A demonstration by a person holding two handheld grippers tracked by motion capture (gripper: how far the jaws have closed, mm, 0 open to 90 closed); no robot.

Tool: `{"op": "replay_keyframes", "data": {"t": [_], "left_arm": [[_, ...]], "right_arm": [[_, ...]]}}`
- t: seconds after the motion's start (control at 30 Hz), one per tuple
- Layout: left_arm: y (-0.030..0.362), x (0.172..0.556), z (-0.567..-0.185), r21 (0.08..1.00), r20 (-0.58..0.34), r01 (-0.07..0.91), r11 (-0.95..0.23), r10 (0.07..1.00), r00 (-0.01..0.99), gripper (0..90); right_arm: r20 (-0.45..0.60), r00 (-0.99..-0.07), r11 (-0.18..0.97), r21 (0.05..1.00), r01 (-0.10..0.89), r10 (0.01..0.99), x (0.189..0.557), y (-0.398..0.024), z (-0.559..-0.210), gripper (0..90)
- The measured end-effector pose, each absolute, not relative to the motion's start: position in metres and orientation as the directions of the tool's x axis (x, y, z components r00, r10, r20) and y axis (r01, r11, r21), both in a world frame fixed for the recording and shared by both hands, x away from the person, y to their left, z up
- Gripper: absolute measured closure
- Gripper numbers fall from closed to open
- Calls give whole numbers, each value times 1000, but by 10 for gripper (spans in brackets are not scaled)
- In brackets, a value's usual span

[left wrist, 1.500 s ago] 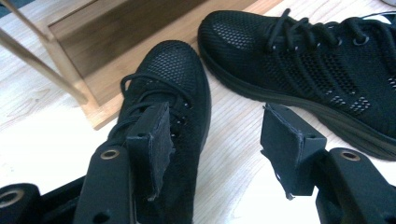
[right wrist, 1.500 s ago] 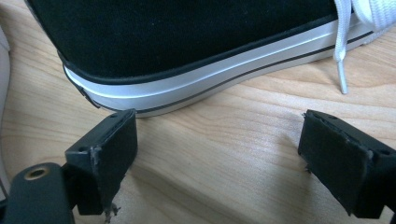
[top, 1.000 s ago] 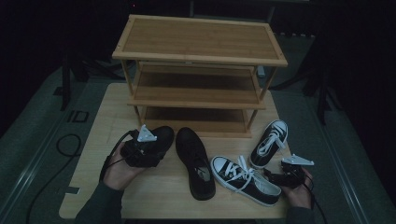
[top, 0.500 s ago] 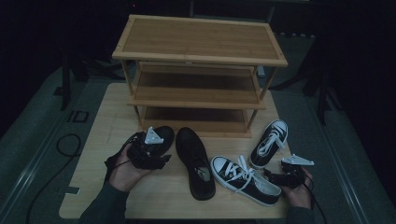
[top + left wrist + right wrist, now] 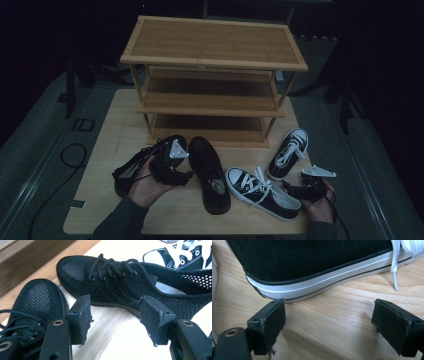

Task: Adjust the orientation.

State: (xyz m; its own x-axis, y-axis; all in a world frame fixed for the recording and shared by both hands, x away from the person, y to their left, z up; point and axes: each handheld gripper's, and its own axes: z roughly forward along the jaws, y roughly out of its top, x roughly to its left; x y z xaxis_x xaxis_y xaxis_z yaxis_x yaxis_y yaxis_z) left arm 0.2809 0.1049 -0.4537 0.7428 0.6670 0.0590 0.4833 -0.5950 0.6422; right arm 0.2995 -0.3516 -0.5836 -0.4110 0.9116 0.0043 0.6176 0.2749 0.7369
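Note:
Two black mesh shoes lie on the table: one at the left under my left hand, one in the middle. My left gripper is open and points into the gap between them; in its own view the open gripper frames bare wood, with the middle shoe just beyond and the left shoe beside one jaw. Two black-and-white sneakers sit at the right, one near and one farther. My right gripper is open, just short of the near sneaker's heel, holding nothing.
A three-tier bamboo shoe rack stands at the back of the wooden table, its shelves bare. A white lace end trails onto the wood. Dark floor and a cable lie off the table's left edge.
My left gripper has shifted right, from over the left mesh shoe toward the gap beside the middle one. The right gripper has stayed put.

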Motion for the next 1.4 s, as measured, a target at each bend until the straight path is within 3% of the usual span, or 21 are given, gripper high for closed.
{"op": "replay_keyframes", "data": {"t": [0.53,0.7,0.9,1.0,1.13,1.4], "left_arm": [[71,288,-461,645,-3,495,-583,646,764,400],[59,296,-464,629,-34,545,-554,681,732,420],[54,303,-473,594,-41,582,-555,702,711,532],[56,301,-470,596,-44,580,-555,699,714,680],[63,298,-469,596,-1,571,-565,710,704,806],[89,294,-467,610,9,573,-548,728,686,854]], "right_arm": [[6,-410,273,737,618,912,300,-351,-584,117],[5,-411,274,737,618,912,300,-352,-584,117],[6,-411,274,737,618,912,300,-352,-584,117],[6,-411,274,737,618,912,300,-352,-584,117],[5,-411,274,737,618,912,300,-352,-584,117],[4,-412,276,737,617,911,300,-352,-584,117]]}}
